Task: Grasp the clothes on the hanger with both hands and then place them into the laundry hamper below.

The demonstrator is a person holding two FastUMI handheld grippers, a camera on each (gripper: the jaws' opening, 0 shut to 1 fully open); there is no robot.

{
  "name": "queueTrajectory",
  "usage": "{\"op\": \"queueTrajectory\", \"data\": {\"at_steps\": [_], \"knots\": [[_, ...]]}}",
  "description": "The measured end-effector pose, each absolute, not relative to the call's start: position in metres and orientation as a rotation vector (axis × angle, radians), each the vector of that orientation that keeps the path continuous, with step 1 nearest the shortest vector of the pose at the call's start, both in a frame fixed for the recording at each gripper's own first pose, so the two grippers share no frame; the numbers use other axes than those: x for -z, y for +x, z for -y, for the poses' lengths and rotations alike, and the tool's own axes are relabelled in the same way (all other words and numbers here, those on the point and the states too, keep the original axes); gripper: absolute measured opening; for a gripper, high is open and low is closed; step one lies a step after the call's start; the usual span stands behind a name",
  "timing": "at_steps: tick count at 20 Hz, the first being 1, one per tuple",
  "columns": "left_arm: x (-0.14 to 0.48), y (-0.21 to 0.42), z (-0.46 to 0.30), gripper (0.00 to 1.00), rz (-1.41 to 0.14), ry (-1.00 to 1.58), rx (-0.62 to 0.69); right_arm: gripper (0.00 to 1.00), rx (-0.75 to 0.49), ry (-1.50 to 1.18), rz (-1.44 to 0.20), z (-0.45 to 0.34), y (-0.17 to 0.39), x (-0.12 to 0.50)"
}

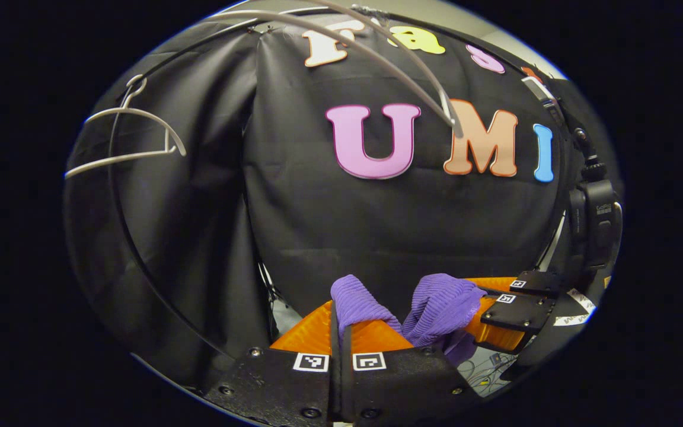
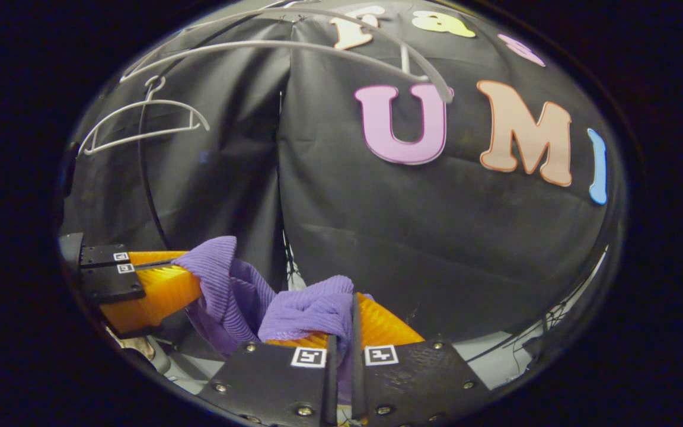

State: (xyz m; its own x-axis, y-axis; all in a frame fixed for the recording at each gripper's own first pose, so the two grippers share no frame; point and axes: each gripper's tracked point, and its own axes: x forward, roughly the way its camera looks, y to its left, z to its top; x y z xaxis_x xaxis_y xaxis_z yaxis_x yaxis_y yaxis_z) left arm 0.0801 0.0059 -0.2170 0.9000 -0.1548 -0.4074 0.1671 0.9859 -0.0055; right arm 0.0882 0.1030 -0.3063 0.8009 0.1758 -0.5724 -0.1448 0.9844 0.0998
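Purple knit garment (image 1: 436, 308) stretches sideways between both grippers, sagging in the middle, in front of the black cloth wall (image 1: 377, 237). Left gripper (image 1: 341, 320) and right gripper (image 2: 341, 320) each pinch one end tight. A bare hanger (image 1: 134, 136) hangs upper left.

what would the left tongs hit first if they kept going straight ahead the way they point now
Likely the black cloth wall. The left tongs, shut on the purple garment, point at it with nothing visible between, though depth is hard to judge. The empty hanger hangs well off to the side.
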Motion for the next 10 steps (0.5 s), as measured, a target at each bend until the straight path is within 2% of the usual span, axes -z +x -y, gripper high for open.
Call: {"op": "queueTrajectory", "data": {"at_steps": [10], "knots": [[0.280, 0.062, -0.001, 0.02, -0.612, -0.076, 0.165, 0.10, -0.182, 0.080, -0.783, -0.106, 0.058, 0.358]]}}
